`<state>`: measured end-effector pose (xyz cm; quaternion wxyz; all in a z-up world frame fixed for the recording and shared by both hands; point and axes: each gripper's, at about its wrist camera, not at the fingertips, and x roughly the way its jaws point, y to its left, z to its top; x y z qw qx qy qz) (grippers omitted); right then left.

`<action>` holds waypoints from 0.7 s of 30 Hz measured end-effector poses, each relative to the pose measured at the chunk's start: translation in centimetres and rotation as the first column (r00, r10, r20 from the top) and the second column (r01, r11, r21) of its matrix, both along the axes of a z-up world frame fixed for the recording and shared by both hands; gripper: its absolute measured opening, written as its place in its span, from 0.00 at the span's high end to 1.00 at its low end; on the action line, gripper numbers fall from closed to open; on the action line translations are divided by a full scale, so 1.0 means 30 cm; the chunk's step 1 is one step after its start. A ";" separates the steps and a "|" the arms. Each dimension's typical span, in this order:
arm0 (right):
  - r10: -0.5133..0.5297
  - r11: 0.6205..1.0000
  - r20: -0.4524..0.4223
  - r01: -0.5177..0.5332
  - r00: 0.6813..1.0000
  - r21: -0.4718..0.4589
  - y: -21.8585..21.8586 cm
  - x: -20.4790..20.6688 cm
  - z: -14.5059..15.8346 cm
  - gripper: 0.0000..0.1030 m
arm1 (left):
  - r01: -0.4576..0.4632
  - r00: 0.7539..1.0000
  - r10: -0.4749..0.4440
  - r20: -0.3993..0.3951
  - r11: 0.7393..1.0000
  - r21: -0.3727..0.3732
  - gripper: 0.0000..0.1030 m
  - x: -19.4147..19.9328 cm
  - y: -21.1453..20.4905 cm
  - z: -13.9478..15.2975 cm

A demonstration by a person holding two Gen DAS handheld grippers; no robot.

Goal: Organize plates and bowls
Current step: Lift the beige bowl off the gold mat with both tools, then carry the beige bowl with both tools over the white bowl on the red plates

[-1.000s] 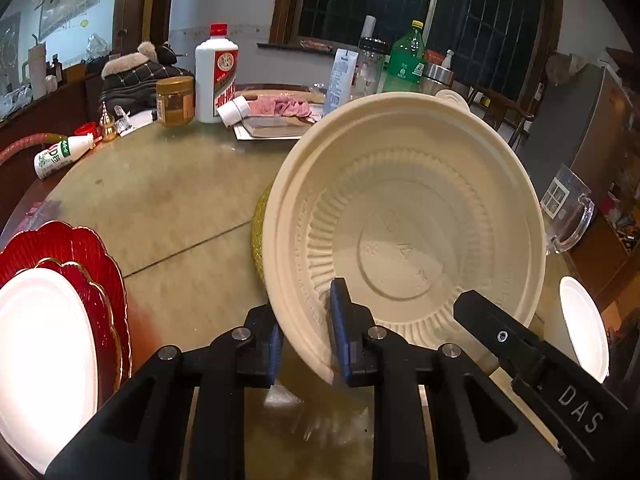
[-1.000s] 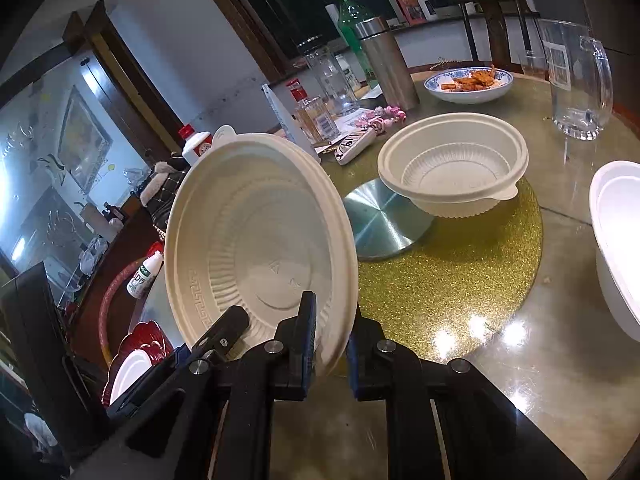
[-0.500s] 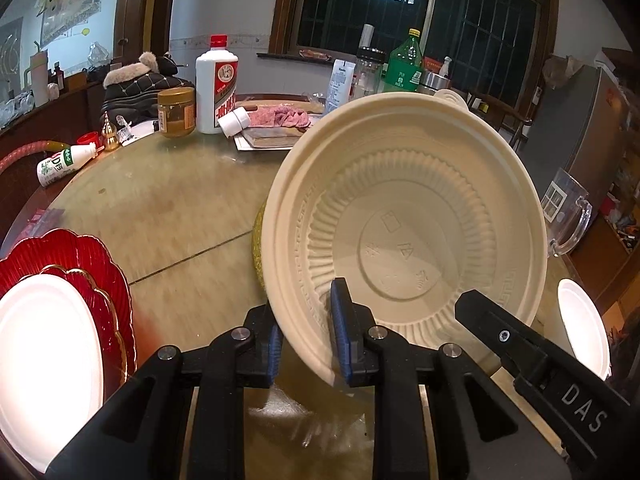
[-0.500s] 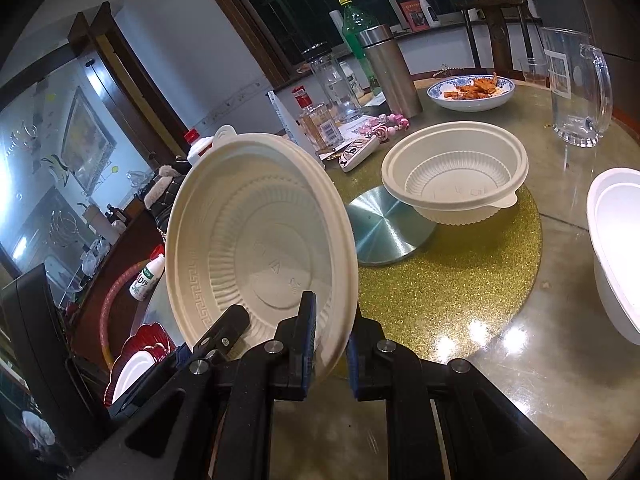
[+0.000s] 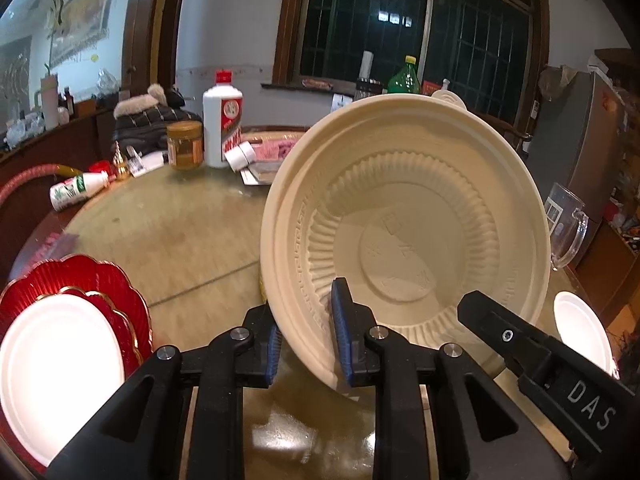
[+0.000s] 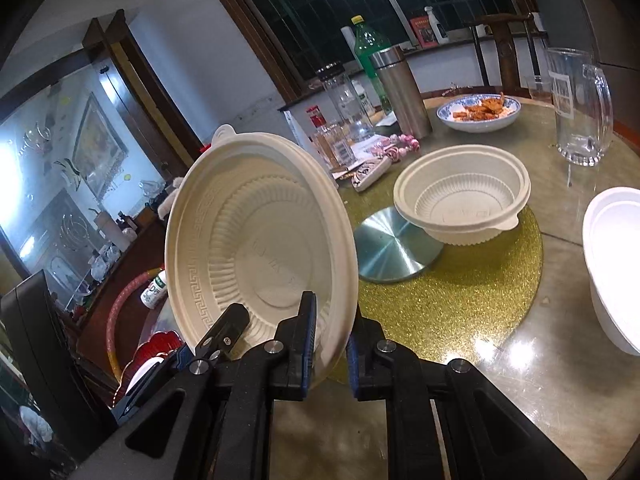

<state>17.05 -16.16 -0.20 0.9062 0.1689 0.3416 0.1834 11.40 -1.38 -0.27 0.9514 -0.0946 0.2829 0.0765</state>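
Currently both grip one cream bowl (image 5: pixel 404 236), tipped on edge above the counter (image 5: pixel 180 240): left hand-held gripper (image 5: pixel 306 344) clamped on its lower rim, right hand-held gripper (image 6: pixel 330 344) clamped on the same rim alongside. Second cream bowl (image 6: pixel 460 196) sits upright on the gold mat (image 6: pixel 452 296), touching a metal disc (image 6: pixel 394 248). Red plates (image 5: pixel 104 292) under a white plate (image 5: pixel 56 368) at left edge; white bowl (image 6: pixel 612 264) at right.

A bowl (image 6: pixel 460 204) is sitting mid-table on a mat (image 6: pixel 460 280); stacked plates (image 5: pixel 60 344) are lying at the table's (image 5: pixel 180 232) left edge.
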 end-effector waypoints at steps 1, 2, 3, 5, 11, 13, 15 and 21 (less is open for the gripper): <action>-0.001 1.000 0.008 0.001 1.000 0.004 -0.002 -0.004 0.006 0.87 | -0.001 1.000 0.001 0.006 1.000 0.004 0.80 -0.002 -0.002 0.006; -0.001 1.000 0.014 0.001 1.000 0.006 -0.003 -0.006 0.010 0.87 | -0.003 1.000 0.003 0.011 1.000 0.009 0.79 -0.004 -0.004 0.012; -0.001 1.000 0.021 0.001 1.000 0.010 -0.005 -0.010 0.015 0.87 | -0.005 1.000 0.005 0.015 1.000 0.018 0.79 -0.006 -0.008 0.020; 0.007 1.000 0.030 -0.008 1.000 0.027 -0.007 -0.014 0.023 0.87 | -0.012 1.000 0.011 0.021 0.999 0.040 0.79 -0.014 -0.014 0.038; 0.048 0.998 0.041 -0.050 0.998 0.049 0.008 -0.021 0.037 0.87 | -0.023 1.000 0.024 -0.009 0.998 0.056 0.79 -0.036 0.007 0.065; 0.076 0.996 0.042 -0.079 0.996 0.052 0.025 -0.026 0.041 0.87 | -0.036 0.999 0.037 -0.015 0.997 0.062 0.79 -0.050 0.019 0.067; 0.105 0.992 0.035 -0.107 0.994 0.060 0.043 -0.034 0.037 0.87 | -0.055 0.998 0.056 -0.019 0.996 0.068 0.79 -0.067 0.040 0.071; 0.177 0.983 0.034 -0.178 0.984 0.035 0.133 -0.076 0.058 0.87 | -0.095 0.995 0.096 -0.028 0.993 0.064 0.79 -0.125 0.117 0.090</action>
